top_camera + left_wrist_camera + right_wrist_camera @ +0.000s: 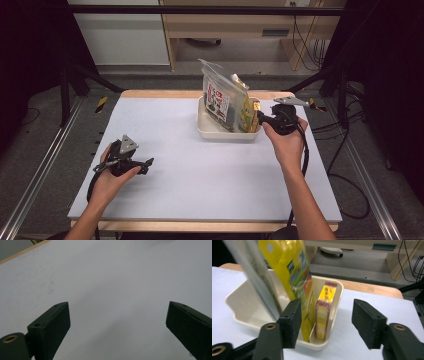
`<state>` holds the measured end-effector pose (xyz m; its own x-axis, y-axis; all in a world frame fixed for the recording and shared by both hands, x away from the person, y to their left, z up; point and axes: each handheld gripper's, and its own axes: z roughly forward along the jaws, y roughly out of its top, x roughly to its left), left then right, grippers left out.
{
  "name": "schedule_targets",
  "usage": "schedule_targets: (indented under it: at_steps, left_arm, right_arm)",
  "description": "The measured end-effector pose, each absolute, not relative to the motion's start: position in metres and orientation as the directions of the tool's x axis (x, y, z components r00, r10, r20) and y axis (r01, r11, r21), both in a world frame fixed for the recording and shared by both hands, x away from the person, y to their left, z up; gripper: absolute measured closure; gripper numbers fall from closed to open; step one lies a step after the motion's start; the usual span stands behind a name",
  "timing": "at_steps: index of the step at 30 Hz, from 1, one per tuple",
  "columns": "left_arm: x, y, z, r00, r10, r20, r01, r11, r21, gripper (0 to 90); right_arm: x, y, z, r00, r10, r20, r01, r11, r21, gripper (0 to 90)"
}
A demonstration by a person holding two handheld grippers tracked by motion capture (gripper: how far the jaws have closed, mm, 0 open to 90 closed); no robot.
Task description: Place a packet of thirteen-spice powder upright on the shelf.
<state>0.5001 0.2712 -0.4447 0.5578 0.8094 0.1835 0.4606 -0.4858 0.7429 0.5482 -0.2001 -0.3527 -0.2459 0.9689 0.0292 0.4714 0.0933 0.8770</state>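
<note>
High view, table: a pale grey mat (200, 170) covers a wood-edged table.
High view, tray: a cream tray (210, 131) sits toward the far right of the mat and holds three packs standing on edge.
High view, packs: a clear bag (220, 95) with a printed label leans at the left, the yellow pouch (245, 112) stands next to it, and the small box (256, 106) shows at the tray's right end.
High view, right gripper: the right gripper (260, 118) is held just beside the tray's right end, its tips at the rim by the small box.
High view, left gripper: the left gripper (148, 165) lies low over the near left of the mat, well apart from the tray, pointing right.

Left gripper view, jaws: both black jaws stand wide apart over bare mat (112, 277), nothing between them, so the grip is released.
Left gripper view, table edge: a strip of wooden rim shows at the top left corner.

Right gripper view, jaws: the two jaws stand apart and press on nothing; the grip is released.
Right gripper view, small box: the red and yellow box (325, 311) stands upright in the tray's end, seen in the gap between the jaws but beyond them.
Right gripper view, yellow pouch: the pouch (294, 277) rises just beside the box, partly behind the left-hand jaw.
Right gripper view, tray: its cream wall (244, 307) curves round the packs.
</note>
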Motion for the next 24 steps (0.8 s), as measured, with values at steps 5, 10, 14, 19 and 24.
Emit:
schedule_targets:
  at_steps: [5,10,14,19,24]
  left_arm:
    - [0.5,0.273,-0.444,0.556,0.812,0.18,0.458,-0.48,0.748,5.0]
    - [0.5,0.276,-0.444,0.548,0.819,0.171,0.463,-0.467,0.754,4.8]
    - [0.501,0.278,-0.445,0.544,0.821,0.17,0.468,-0.466,0.751,4.8]
    - [0.503,0.282,-0.446,0.534,0.83,0.162,0.484,-0.457,0.746,4.7]
    - [0.504,0.287,-0.446,0.526,0.837,0.151,0.488,-0.442,0.753,4.8]
  right_arm:
    - [0.531,-0.199,-0.368,-0.248,0.969,0.003,0.463,0.115,0.879,28.0]
    - [0.516,-0.201,-0.389,-0.256,0.967,-0.01,0.458,0.13,0.879,20.0]
    - [0.507,-0.203,-0.409,-0.271,0.962,-0.033,0.476,0.164,0.864,14.1]
    - [0.5,-0.214,-0.432,-0.257,0.966,-0.031,0.516,0.164,0.841,11.6]
    - [0.492,-0.224,-0.445,-0.272,0.962,-0.022,0.544,0.173,0.821,10.6]
